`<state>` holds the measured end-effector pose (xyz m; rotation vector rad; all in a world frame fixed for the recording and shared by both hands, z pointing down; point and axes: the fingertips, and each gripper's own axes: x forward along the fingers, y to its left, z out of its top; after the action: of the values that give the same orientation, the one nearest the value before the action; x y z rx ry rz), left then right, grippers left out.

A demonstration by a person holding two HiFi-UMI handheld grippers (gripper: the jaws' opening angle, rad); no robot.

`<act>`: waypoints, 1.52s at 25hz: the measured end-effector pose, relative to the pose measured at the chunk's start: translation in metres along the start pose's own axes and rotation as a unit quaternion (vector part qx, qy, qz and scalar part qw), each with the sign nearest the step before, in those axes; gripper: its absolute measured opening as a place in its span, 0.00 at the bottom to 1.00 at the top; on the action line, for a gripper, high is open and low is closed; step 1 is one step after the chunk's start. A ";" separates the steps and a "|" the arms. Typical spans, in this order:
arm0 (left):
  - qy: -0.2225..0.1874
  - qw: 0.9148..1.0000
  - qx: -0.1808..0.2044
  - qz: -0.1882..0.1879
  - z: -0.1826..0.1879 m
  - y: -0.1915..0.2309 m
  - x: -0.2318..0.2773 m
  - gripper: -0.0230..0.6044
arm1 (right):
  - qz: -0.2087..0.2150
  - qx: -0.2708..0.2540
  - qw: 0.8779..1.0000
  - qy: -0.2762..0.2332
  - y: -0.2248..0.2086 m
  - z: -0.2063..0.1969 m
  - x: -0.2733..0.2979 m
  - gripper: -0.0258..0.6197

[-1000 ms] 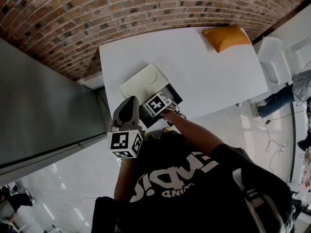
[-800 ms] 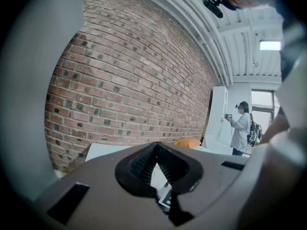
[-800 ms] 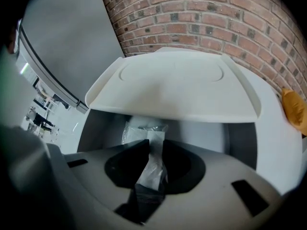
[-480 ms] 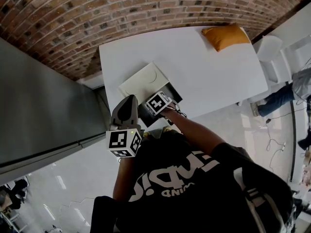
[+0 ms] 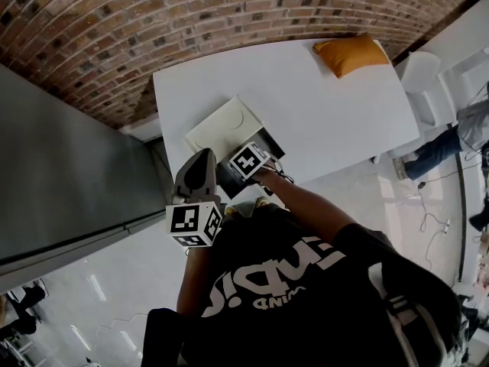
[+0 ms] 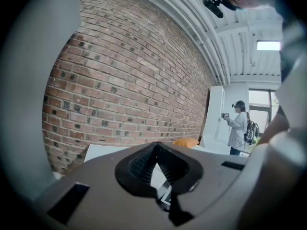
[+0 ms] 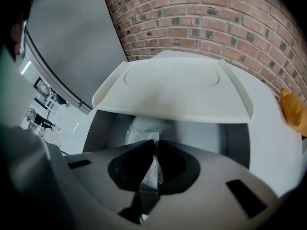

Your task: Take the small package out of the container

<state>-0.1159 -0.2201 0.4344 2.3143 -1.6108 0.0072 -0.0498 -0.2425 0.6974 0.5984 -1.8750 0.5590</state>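
the brick wall (image 5: pixel 191 21) is running rough and mottled behind everything, and the white table (image 5: pixel 328 113) is lying smooth and matte in front of it, with a soft orange cushion (image 5: pixel 353 54) sitting at its far corner. at the table's near edge the container (image 7: pixel 206 133) is standing open: a grey, hard-walled box, its flat white lid (image 7: pixel 172 90) with rounded corners tipping back toward the wall. the small package (image 7: pixel 141 128) is lying inside, against the left inner wall, a limp pouch of clear crinkled film catching the light, its long axis running from the box floor up toward the tongs.

the right gripper (image 7: pixel 156 143) is pointing steeply down into the box directly above it; its jaws have just been closing, and the ribbed black pads are now pinching the upper edge of the film. so the package is hanging straight below the tips, and the way out is looking like a plain lift upward, clear of the lid's overhang. thin film may be slipping if pulled fast.

the left gripper (image 6: pixel 156 146) is being held back near the body, roughly level, jaws together with nothing between them.
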 end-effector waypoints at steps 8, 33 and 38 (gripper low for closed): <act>0.000 1.000 -0.003 0.001 -0.003 0.000 -0.003 0.05 | 0.012 -0.001 1.000 0.005 0.003 -0.006 -0.009 0.06; 0.010 1.000 -0.017 -0.001 -0.016 -0.006 -0.006 0.05 | 0.046 0.051 0.989 -0.128 0.009 0.015 -0.080 0.05; 0.013 1.000 -0.018 -0.003 -0.019 -0.009 -0.008 0.05 | 0.047 0.056 0.984 -0.165 0.009 0.024 -0.104 0.05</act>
<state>-0.1075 -0.2052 0.4484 2.2837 -1.5792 0.0064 -0.0377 -0.2350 0.5909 0.7138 -2.2037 0.6626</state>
